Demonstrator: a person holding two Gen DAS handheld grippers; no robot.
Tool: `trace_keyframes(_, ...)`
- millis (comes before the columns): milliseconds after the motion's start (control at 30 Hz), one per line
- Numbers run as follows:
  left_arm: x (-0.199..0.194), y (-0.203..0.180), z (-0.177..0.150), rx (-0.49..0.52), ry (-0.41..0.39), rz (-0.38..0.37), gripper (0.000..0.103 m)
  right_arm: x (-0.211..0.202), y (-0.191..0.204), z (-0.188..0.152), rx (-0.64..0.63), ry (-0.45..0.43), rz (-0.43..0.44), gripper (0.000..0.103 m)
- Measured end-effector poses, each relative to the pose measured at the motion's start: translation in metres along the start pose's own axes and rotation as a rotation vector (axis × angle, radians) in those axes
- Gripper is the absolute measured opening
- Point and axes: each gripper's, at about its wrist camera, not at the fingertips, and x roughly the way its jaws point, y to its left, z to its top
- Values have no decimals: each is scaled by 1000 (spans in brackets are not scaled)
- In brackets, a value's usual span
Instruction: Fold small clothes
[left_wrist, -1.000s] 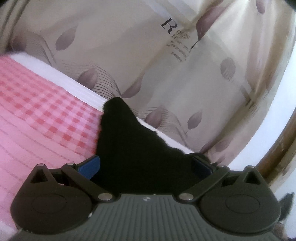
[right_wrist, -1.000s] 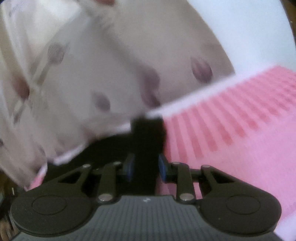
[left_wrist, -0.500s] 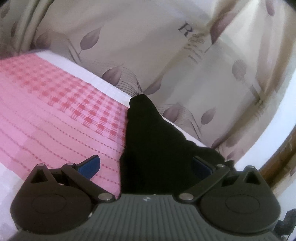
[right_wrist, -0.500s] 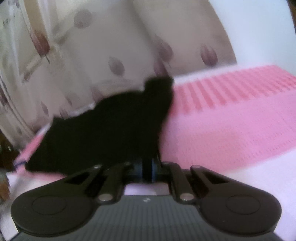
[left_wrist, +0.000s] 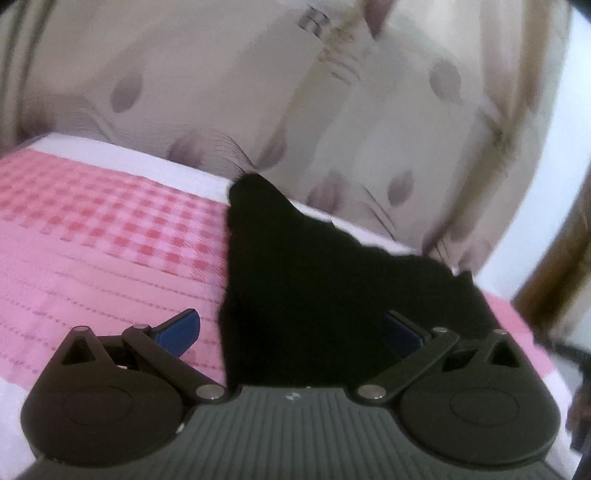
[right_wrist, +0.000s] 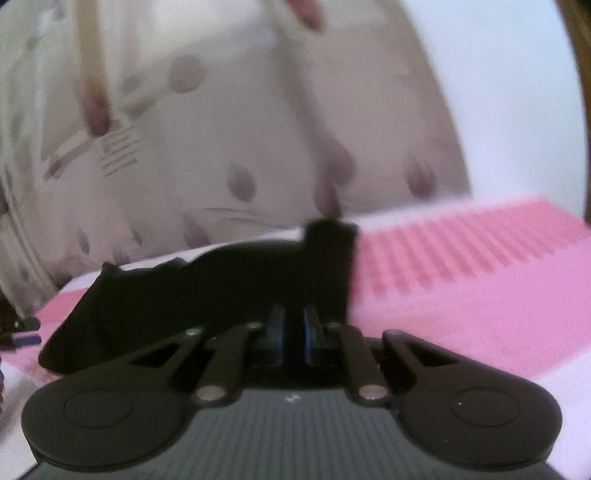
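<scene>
A small black garment (left_wrist: 317, 280) lies on the pink bedspread (left_wrist: 92, 236), with one narrow end pointing at the curtain. My left gripper (left_wrist: 291, 328) is open wide. The cloth lies between its blue pads (left_wrist: 177, 328), close to the right one and clear of the left. In the right wrist view the same garment (right_wrist: 207, 291) spreads to the left. My right gripper (right_wrist: 293, 328) has its jaws nearly together on the cloth's near edge, and they are opening slightly. The cloth fills the narrow gap between them.
A beige curtain (left_wrist: 258, 92) with leaf prints hangs just behind the bed's far edge. The white sheet border (left_wrist: 122, 155) runs along that edge. The pink checked cover (right_wrist: 480, 266) stretches to the right. A brown wooden frame (left_wrist: 554, 266) stands at the right.
The right jaws have come together on the black cloth's edge, and that gripper has drawn back and rolled. In the left view the cloth has slid off the left pad.
</scene>
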Motion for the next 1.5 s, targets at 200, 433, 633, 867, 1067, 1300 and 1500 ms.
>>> trace_keyframes(200, 16, -18, -13, 158, 84, -7, 39, 42, 28, -11, -120, 95, -30, 11)
trace_keyframes(433, 13, -20, -20, 216, 123, 46, 39, 51, 29, -32, -109, 152, -47, 10)
trace_keyframes(633, 9, -24, -25, 248, 129, 74, 39, 53, 32, -33, -131, 156, -62, 11)
trace_keyframes(867, 10, -25, -26, 258, 130, 85, 39, 53, 30, -33, -116, 157, -55, 11)
trace_keyframes(1067, 10, -26, -27, 270, 125, 92, 39, 54, 33, -33, -138, 158, -68, 11)
trace_keyframes(1300, 10, -25, -30, 292, 107, 94, 43, 53, 33, -33, -134, 157, -66, 11)
trace_keyframes(1500, 9, -22, -32, 292, 93, 76, 43, 53, 36, -33, -151, 156, -77, 12)
